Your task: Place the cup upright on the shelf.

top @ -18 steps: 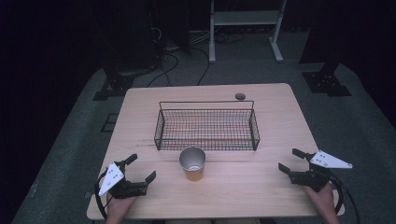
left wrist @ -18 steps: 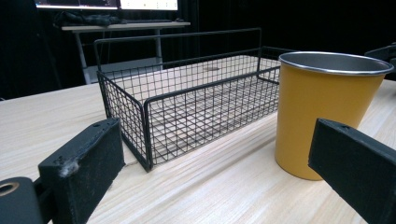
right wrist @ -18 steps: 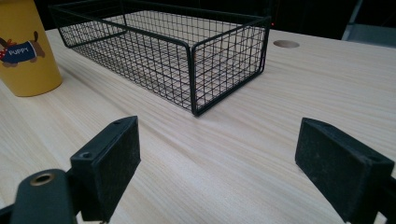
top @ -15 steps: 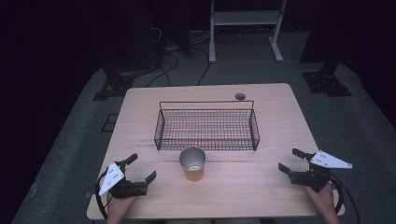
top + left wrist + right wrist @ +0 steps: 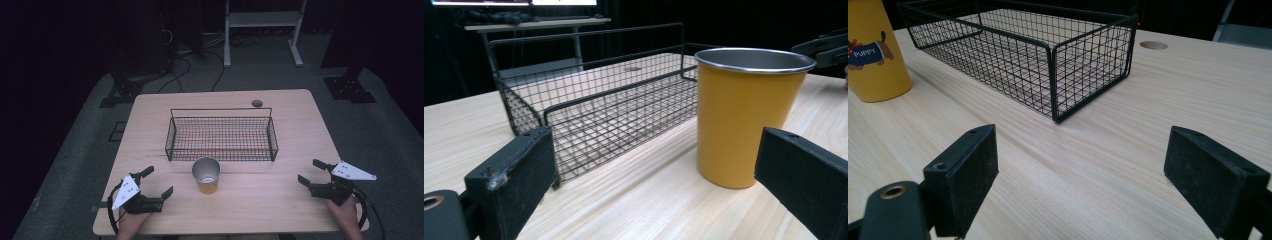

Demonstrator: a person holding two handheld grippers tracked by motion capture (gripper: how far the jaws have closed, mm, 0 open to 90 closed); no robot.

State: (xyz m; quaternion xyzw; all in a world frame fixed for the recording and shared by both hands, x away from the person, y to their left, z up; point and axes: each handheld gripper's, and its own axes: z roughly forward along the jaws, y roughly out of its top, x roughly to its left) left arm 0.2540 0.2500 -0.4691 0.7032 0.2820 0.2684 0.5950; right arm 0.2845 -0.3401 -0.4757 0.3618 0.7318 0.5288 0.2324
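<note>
Left gripper view: upright yellow cup (image 5: 744, 117), steel-rimmed, beside wire basket (image 5: 594, 107); both hand-held grippers' jaws apart.

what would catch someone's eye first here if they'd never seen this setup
Probably the yellow cup, standing upright near the middle of the wooden table as the one bright thing in a dark room; the right gripper view shows a "PUPPY" dog print on its side. Just behind it sits a black wire basket with nothing in it. The left gripper and right gripper rest open at the near corners, either side of the cup.
</note>
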